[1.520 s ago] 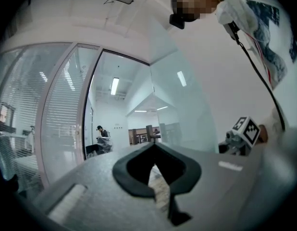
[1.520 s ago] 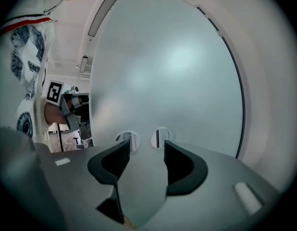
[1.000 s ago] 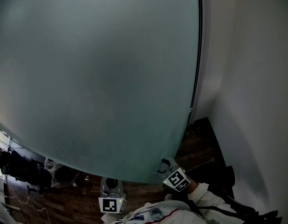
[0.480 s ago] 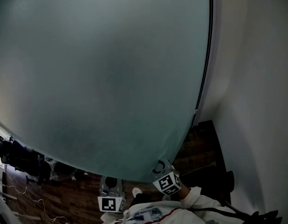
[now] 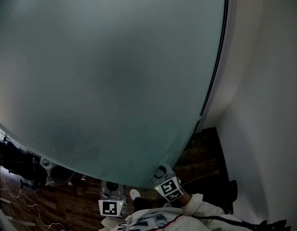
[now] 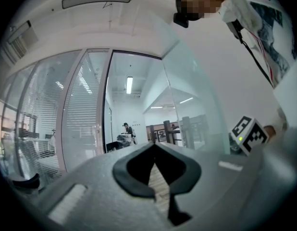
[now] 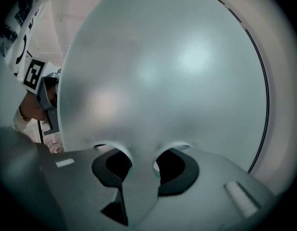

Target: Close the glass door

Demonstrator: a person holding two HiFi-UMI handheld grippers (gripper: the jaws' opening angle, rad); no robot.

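Note:
The frosted glass door (image 5: 115,71) fills most of the head view, its black right edge (image 5: 218,66) running beside the white wall. My right gripper (image 5: 163,170) is at the door's near edge. In the right gripper view the glass (image 7: 163,71) runs between the two pads; my right gripper (image 7: 139,162) has just been closing and its pads lie against the pane on both sides. My left gripper (image 5: 112,186) hangs lower left, apart from the door. Its tips (image 6: 154,146) meet with nothing between them.
A white wall (image 5: 268,105) stands close on the right, with a narrow strip of dark wooden floor (image 5: 201,153) between it and the door. Dark chairs or bags (image 5: 18,170) lie at lower left. Beyond the left gripper are glass partitions (image 6: 86,114) and an office.
In the head view the door's black edge now sits further right. The right gripper has shifted left along the door's near edge. The left gripper has barely moved.

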